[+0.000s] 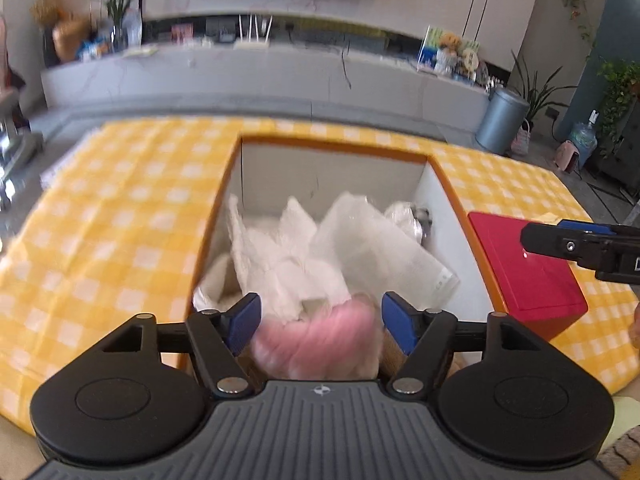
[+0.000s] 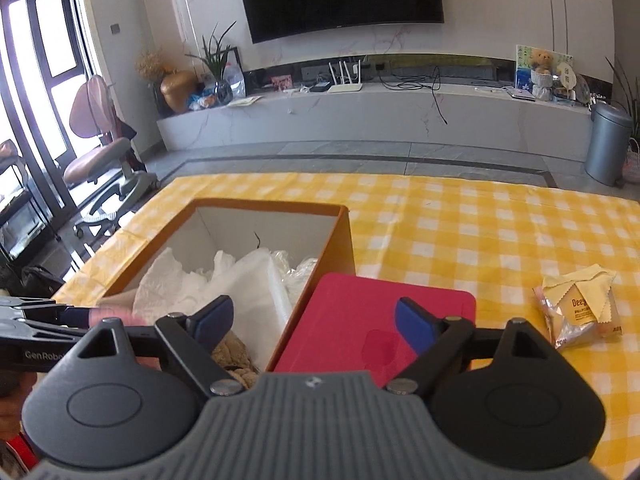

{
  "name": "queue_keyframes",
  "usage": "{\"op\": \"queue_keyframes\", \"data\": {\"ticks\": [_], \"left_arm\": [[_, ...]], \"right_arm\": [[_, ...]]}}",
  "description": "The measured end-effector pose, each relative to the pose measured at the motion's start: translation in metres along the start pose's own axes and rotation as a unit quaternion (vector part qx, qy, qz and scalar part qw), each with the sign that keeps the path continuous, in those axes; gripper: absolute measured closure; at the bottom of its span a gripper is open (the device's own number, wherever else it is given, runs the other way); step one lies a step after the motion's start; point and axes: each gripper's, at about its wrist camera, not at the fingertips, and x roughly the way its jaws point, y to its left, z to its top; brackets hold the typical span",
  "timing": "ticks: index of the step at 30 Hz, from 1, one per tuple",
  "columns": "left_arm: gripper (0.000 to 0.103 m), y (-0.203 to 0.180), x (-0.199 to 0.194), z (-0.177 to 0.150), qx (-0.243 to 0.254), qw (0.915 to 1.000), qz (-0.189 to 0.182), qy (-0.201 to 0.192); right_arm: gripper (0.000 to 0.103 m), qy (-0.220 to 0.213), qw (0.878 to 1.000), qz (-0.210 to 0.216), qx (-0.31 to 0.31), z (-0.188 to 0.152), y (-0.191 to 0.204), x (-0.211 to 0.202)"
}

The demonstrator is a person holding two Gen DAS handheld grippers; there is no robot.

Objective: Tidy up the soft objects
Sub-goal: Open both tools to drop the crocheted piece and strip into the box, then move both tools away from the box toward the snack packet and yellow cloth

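Left gripper [image 1: 320,322] agape over pink soft item [image 1: 320,344], pads clear; right gripper [image 2: 314,326] spread, empty, lower centre above red lid [image 2: 360,332]; orange box [image 2: 348,236] holding white cloths [image 2: 240,280].

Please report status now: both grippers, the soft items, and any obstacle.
Left gripper open over pink fluffy item in orange cardboard box. Right gripper open, empty. Red flat lid beside box, not blocking.

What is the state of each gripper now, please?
Left gripper: open, pink soft thing between the jaws, not pressed.
Right gripper: open, empty.
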Motion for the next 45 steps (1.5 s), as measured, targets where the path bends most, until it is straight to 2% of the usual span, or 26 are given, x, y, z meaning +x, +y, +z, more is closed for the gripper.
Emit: {"op": "queue_keyframes", "data": {"ticks": [6, 11, 16, 18, 24, 30, 33, 37, 45], "left_arm": [[0.016, -0.006, -0.018, 0.004, -0.011, 0.999, -0.02, -0.038], [0.015, -0.018, -0.024, 0.005, 0.004, 0.9977, -0.006, -0.067], [0.015, -0.021, -0.036, 0.008, -0.034, 0.9925, -0.01, -0.117], [0.015, -0.026, -0.042, 0.008, -0.029, 0.9903, -0.01, -0.136], [0.015, -0.048, -0.046, 0.007, 0.006, 0.9883, 0.017, -0.151], [0.014, -0.073, -0.05, -0.001, 0.015, 0.9824, -0.015, -0.186], [0.014, -0.089, -0.055, -0.004, 0.028, 0.9807, -0.031, -0.191], [0.014, -0.113, -0.059, -0.011, 0.057, 0.978, -0.036, -0.197], [0.014, -0.16, -0.049, -0.022, 0.095, 0.9802, -0.062, -0.162]], "right_arm": [[0.016, -0.012, 1.0, 0.004, 0.006, 0.002, 0.0, -0.009], [0.015, -0.015, 1.0, 0.011, 0.0, 0.001, 0.003, -0.013], [0.014, -0.01, 0.999, 0.026, 0.018, 0.001, 0.0, -0.016], [0.014, -0.014, 0.999, 0.026, 0.017, 0.002, 0.001, -0.019], [0.013, -0.033, 0.999, 0.008, 0.006, 0.004, -0.001, -0.035], [0.013, -0.054, 0.998, -0.012, 0.012, 0.007, -0.014, -0.054], [0.013, -0.065, 0.997, -0.027, 0.014, 0.009, -0.024, -0.066], [0.012, -0.082, 0.995, -0.045, 0.031, 0.011, -0.041, -0.088], [0.01, -0.133, 0.985, -0.097, 0.054, 0.009, -0.087, -0.139]]}}
